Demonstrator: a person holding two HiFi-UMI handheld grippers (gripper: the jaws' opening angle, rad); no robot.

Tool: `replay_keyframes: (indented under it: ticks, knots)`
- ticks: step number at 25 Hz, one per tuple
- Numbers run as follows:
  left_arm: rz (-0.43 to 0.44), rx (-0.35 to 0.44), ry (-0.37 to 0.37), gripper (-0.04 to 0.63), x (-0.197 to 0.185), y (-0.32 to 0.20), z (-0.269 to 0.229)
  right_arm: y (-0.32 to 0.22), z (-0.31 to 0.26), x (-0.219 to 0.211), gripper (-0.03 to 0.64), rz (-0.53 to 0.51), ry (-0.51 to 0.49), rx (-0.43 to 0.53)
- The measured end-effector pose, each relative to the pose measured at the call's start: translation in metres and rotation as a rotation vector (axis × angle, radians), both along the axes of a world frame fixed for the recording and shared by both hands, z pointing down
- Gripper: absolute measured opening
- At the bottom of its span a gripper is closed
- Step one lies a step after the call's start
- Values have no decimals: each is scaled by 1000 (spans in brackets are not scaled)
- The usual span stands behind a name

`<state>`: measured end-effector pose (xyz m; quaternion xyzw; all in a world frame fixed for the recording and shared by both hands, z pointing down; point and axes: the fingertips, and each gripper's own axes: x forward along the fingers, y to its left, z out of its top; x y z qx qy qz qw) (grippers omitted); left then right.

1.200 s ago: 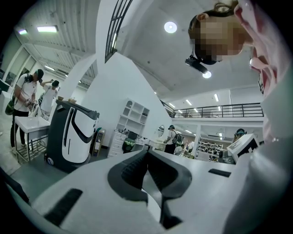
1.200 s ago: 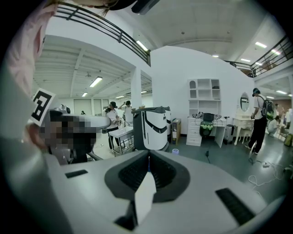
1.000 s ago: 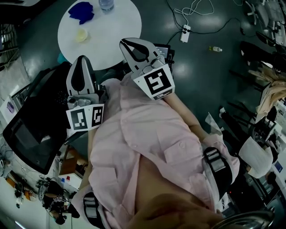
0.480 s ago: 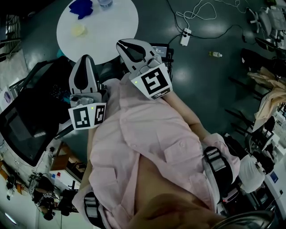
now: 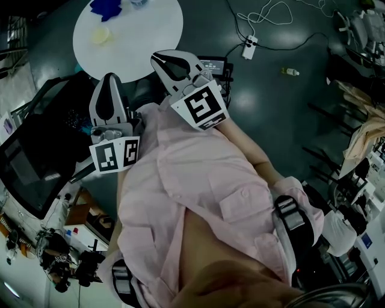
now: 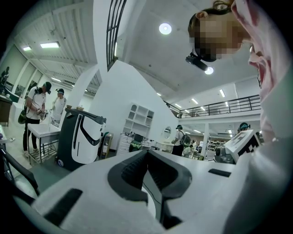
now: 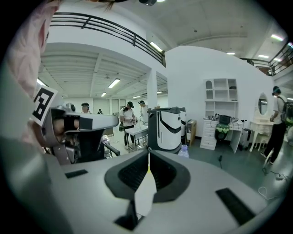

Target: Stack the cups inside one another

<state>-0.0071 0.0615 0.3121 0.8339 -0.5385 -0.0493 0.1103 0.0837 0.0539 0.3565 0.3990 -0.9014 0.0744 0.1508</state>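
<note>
Head view, looking steeply down. Round white table [image 5: 144, 36] at upper left, its far edge cut by the frame. The task's things sit on the far part, well apart from both grippers: pale yellow cup [image 5: 99, 36], clear cup [image 5: 139, 3] at the top edge, and blue item [image 5: 105, 7] beside it, shape unclear. Left gripper [image 5: 110, 78] has its jaws together with nothing between them, tip just short of the table's near rim. Right gripper [image 5: 155, 57] is likewise closed and empty, tip overlapping that rim in the picture. Both are held close in front of the person's pink shirt [image 5: 198, 174]. Left side is crowded: black screen [image 5: 30, 162], with clutter below it. Right of the table is open dark floor [image 5: 271, 114], crossed only by a power strip [image 5: 248, 47] with a white cable [image 5: 267, 12], and a small bottle [image 5: 290, 71]. Markings: black-and-white square patterns on each gripper's cube; other print is too small to read.
</note>
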Motion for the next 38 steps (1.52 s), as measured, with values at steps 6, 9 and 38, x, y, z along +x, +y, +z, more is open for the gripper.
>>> replay_keyframes:
  ticks: [6, 9, 38]
  knots:
    - [-12, 8, -6, 18, 1, 0, -3, -2, 0, 3, 34, -5, 3, 0]
    - [-20, 6, -3, 18, 0, 0, -3, -2, 1, 3, 34, -11, 4, -1]
    - [-29, -9, -3, 18, -2, 1, 2, -2, 4, 3, 34, -6, 5, -12]
